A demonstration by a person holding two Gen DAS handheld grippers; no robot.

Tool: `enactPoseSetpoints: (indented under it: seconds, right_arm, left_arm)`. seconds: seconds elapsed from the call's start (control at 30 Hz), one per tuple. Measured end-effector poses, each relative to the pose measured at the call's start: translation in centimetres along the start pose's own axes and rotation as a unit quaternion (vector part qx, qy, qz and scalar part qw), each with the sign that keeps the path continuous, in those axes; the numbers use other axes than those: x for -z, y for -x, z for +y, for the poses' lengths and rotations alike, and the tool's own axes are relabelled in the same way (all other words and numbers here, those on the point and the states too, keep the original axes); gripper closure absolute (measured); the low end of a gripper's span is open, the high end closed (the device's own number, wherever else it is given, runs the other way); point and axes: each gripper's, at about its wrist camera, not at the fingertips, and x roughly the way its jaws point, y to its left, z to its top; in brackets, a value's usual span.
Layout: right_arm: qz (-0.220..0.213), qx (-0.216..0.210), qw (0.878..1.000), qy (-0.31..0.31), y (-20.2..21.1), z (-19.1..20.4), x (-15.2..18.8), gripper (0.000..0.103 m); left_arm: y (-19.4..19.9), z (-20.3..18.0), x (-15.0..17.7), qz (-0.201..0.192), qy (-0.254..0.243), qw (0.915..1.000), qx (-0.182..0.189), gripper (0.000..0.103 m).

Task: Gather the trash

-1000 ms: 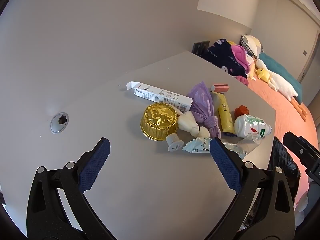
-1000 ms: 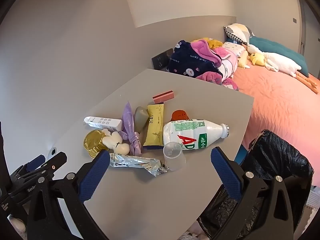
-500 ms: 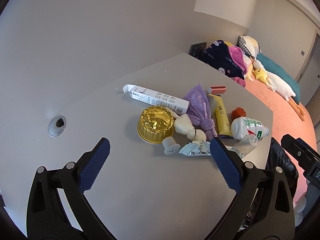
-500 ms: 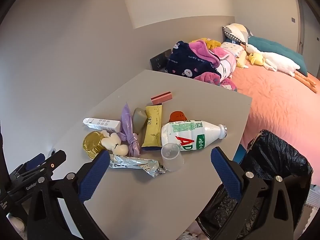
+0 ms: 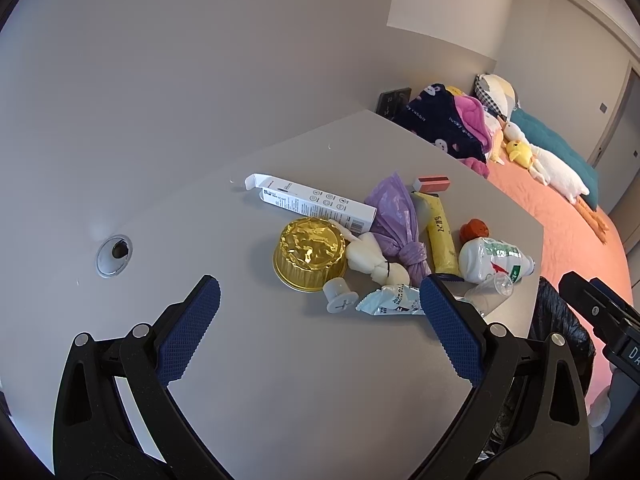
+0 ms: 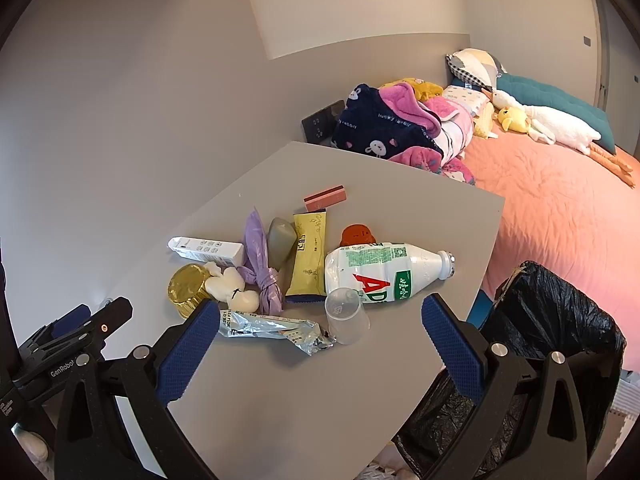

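Trash lies in a heap on the grey table [image 5: 280, 380] [image 6: 400, 208]: a gold foil cup [image 5: 310, 254] [image 6: 187, 289], a long white carton [image 5: 312, 201] [image 6: 206, 249], a knotted purple bag [image 5: 396, 220] [image 6: 260, 256], a yellow sachet [image 5: 440, 240] [image 6: 310, 258], a white drink bottle [image 5: 490, 260] [image 6: 380, 272], a clear cup [image 6: 346, 316] and a silver wrapper [image 5: 390, 300] [image 6: 272, 326]. My left gripper [image 5: 316, 332] hangs open short of the heap. My right gripper [image 6: 316, 344] is open too, above the wrapper and clear cup. Neither holds anything.
A bin lined with a black bag [image 6: 548, 320] [image 5: 560, 320] stands just past the table's right edge. A cable hole [image 5: 114, 255] sits at the table's left by the wall. Beyond are a bed with an orange cover [image 6: 560, 208], piled clothes [image 6: 396, 128] and plush toys.
Both cameras have drifted slightly; the heap sits a little lower-left in the left wrist view. Nothing on the table has moved and both grippers stay open.
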Motion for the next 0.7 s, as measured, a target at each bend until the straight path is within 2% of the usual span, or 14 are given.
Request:
enactPoseSetpoints:
  seconds: [0.7]
  right_arm:
    - [0.000,-0.002,1.000,-0.001,0.01,0.14,-0.03,0.003]
  left_arm:
    - [0.21,-0.16,-0.61,-0.004,-0.002,1.0000,0.007,0.006]
